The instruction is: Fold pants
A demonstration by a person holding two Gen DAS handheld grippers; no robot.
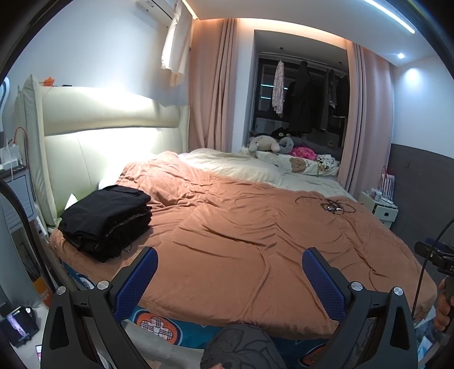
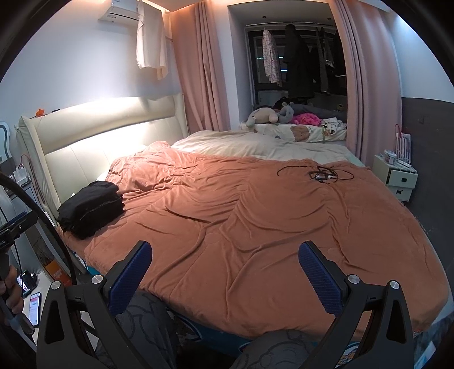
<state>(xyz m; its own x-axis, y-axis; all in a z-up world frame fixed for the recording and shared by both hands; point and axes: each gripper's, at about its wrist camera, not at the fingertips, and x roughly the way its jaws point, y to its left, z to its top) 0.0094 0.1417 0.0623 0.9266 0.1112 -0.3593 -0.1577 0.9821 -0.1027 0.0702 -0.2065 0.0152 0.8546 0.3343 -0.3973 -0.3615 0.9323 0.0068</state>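
both the left gripper [image 1: 229,265] and the right gripper [image 2: 225,259] are wide open and empty; folded black pants [image 1: 106,221] lie on the orange blanket [image 1: 255,241]; no writing is readable.

Premises: a lived-in home bedroom. A double bed [image 2: 397,255] fills the floor, spread with a rust-orange quilt [image 2: 255,221]; a cream padded headboard [image 2: 93,136] stands at 9 o'clock. Pink curtains [image 2: 207,71] frame a window alcove at 12 o'clock, with clothes hung on a rail [image 2: 298,62] and stuffed toys [image 2: 264,115] beneath. A white bedside cabinet [image 2: 397,178] sits at 3 o'clock. A wall air conditioner [image 2: 122,11] is mounted at 11 o'clock.
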